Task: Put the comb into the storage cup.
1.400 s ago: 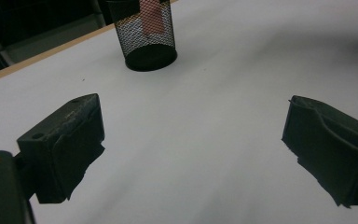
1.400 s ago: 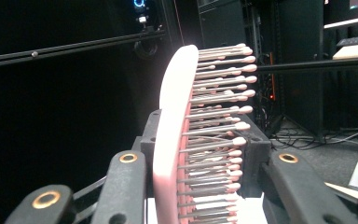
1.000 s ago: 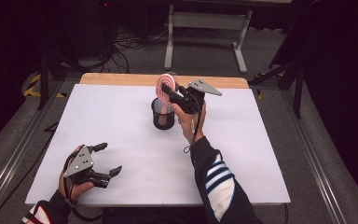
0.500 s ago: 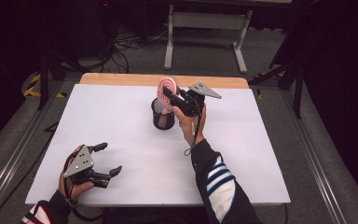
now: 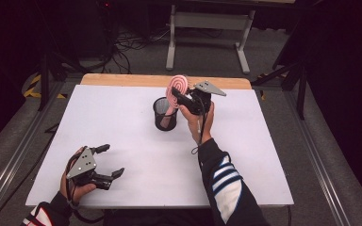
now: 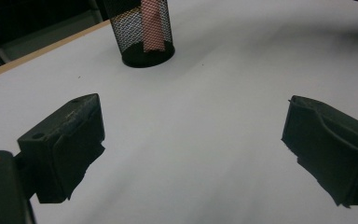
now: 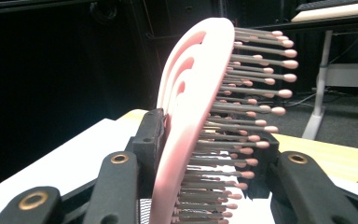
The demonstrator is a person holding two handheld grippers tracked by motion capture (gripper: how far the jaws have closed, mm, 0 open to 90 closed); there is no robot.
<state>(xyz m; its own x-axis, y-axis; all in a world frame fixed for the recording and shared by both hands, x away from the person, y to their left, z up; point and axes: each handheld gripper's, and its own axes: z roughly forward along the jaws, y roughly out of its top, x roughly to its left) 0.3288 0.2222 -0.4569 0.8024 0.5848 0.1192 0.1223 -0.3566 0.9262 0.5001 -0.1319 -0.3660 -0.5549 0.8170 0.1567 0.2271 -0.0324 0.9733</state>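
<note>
White surface [image 5: 136, 183] under dim room light carries a mesh cup [image 5: 165, 114]. The right gripper [image 5: 183, 99] has its jaws closed on a pink brush [image 5: 177, 87], the head rising above the jaws and the handle running down into the cup just below them. The left gripper [image 5: 107, 162], jaws wide and empty, rests well short of the cup [image 6: 145, 29], which lies ahead of it.

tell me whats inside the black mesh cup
The pink hairbrush's handle stands inside the mesh cup, its head held by the right gripper. The cup's bottom is hidden; nothing else shows through the mesh.
</note>
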